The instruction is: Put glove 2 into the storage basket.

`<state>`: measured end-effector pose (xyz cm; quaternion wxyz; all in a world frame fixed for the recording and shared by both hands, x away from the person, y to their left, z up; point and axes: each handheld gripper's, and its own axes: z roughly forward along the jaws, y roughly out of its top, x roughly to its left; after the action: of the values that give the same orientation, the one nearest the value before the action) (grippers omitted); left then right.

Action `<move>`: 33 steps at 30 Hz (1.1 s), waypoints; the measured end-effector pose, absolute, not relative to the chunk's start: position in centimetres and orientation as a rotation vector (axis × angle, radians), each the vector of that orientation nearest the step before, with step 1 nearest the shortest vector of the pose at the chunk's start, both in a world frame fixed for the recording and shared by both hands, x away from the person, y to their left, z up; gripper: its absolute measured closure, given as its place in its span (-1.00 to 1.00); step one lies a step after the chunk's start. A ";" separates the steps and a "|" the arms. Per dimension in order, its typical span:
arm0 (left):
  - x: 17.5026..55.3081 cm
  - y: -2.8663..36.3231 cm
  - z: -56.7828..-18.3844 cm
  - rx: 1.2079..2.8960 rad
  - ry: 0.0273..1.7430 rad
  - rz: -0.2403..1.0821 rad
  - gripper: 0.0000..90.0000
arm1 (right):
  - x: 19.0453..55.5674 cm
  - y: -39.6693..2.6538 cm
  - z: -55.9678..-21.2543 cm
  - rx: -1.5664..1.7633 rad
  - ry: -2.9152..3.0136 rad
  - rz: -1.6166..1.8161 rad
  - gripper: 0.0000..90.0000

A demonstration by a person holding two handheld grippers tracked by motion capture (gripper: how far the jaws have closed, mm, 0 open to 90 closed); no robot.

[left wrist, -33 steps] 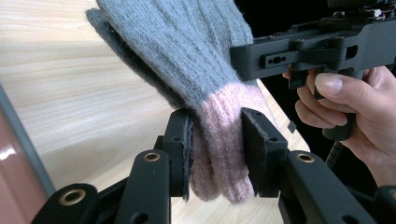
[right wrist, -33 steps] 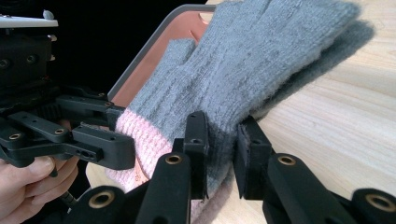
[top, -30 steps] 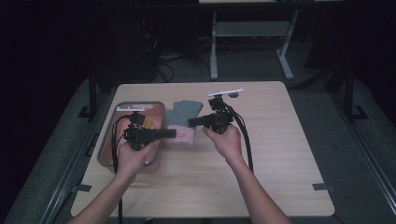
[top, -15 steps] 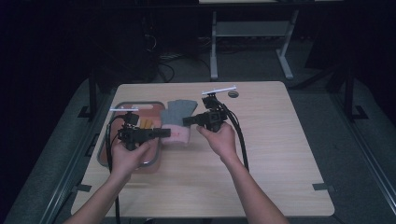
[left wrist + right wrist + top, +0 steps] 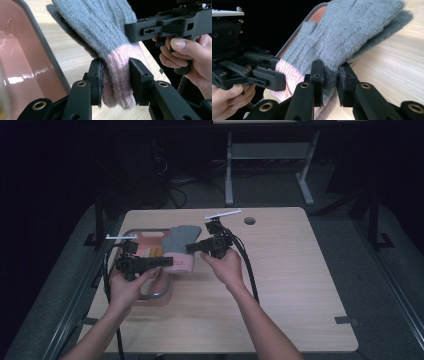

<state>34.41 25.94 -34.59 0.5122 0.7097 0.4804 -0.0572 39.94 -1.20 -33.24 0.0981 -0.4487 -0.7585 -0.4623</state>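
A pair of grey knit gloves (image 5: 176,240) with pink cuffs (image 5: 183,263) hangs between my two grippers, above the right edge of a pink tray (image 5: 146,236). My left gripper (image 5: 169,261) points right and is shut on the pink cuffs (image 5: 117,72); in its own view the jaws (image 5: 116,80) pinch the knit from both sides. My right gripper (image 5: 191,248) points left and is shut on the grey knit (image 5: 352,35) just past the cuff, as its own view (image 5: 330,82) shows. The glove fingertips lie toward the table's far side.
The tray has a grey rim (image 5: 42,42) and holds some small yellow and orange items (image 5: 155,251). A round cable hole (image 5: 250,220) sits at the far edge of the wooden table (image 5: 300,295). Cables trail from both grippers toward the near edge.
Both hands have shifted left with the gloves between them, so the gloves now sit further over the tray. Both grips are unchanged.
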 end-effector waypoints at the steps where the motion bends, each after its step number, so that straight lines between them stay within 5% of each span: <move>1: 34.4 26.1 -34.6 1.708 1.157 -0.135 0.44 | 40.0 -1.0 -33.2 -1.329 -2.237 -1.367 0.70; 33: 33.8 31.3 -35.5 1.664 1.245 -0.083 0.45 | 41.5 4.9 -34.4 -1.250 -2.219 -1.354 0.70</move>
<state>33.79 31.31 -35.47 0.5064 0.6898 0.5163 -0.0343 41.53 4.89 -34.36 0.1284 -0.4298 -0.7630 -0.4654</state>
